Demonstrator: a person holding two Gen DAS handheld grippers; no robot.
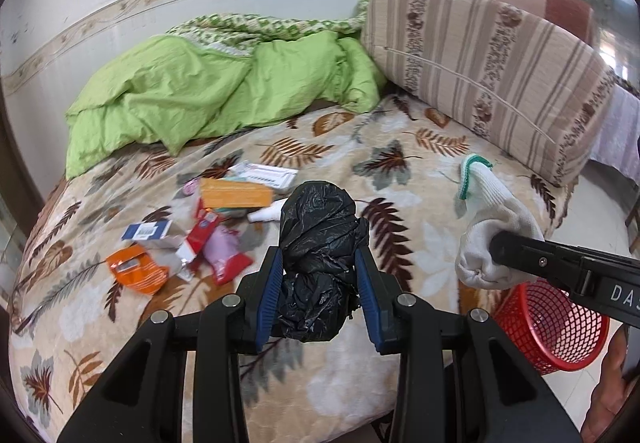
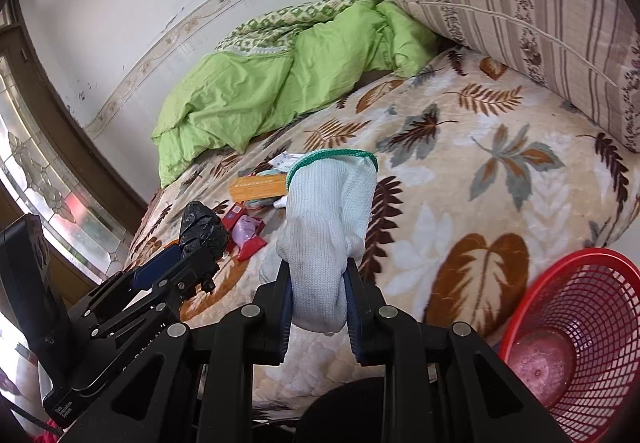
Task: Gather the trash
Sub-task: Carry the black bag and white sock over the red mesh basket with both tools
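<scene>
While I hold both tools over the near edge of the bed [image 1: 400, 211], my left gripper [image 1: 318, 275] is clamped on a crumpled black plastic bag [image 1: 320, 231]: its blue pads [image 1: 270, 283] press into the bag from either side, and the bulk of the bag bulges up and forward past the fingertips. My right gripper [image 2: 318, 289] is likewise closed tight, on a white knit glove [image 2: 328, 227] with a green cuff; the glove stands up between the jaws, cuff end uppermost, with a little of it hanging below the pads. From the left camera I see the right tool coming in from the right side with the glove [image 1: 492, 227] bunched at its tip, and from the right camera the left gripper [image 2: 188, 263] sits off to the left with the bag [image 2: 202, 231] at its end; the two tools are apart, not touching. On the bed beyond the bag lies the scatter of trash [image 1: 200, 231]: an orange box, a blue and white carton, red and pink wrappers, an orange packet and a white paper, all loose on the leaf-patterned blanket. A rumpled green quilt [image 1: 192, 99] lies at the far side of the bed by the wall, and a striped cushion [image 1: 488, 71] leans at the far right. A red mesh basket [image 2: 576, 339] stands just beside the bed's near right corner, on the floor, below my right tool.
</scene>
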